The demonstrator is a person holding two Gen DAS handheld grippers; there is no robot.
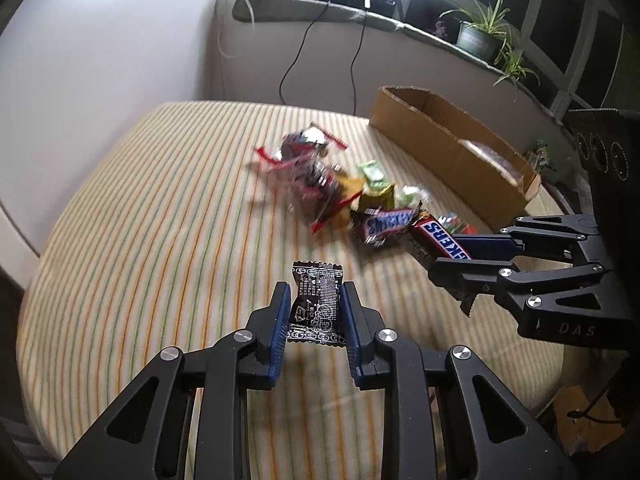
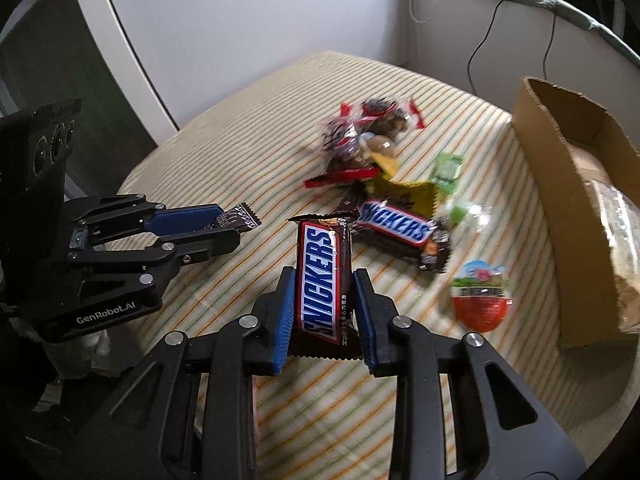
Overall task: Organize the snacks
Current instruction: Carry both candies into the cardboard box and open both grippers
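Striped worktop (image 2: pixel 200 160), snack pile (image 2: pixel 384 184) mid-table. Left gripper (image 1: pixel 316 304) is clamped on a dark sachet (image 1: pixel 318 302). Right gripper (image 2: pixel 324 292) is clamped on a Snickers bar (image 2: pixel 322 280), cardboard box (image 2: pixel 560 184) far right.

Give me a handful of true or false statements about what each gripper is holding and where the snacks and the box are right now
1. The right gripper is shut on a Snickers bar. True.
2. The left gripper is empty. False: it is shut on a small dark wrapped candy.
3. A second Snickers bar lies on the striped cloth. True.
4. The egg-shaped snack is inside the cardboard box. False: it lies on the cloth beside the box.
5. The cardboard box is shut. False: its top is open.
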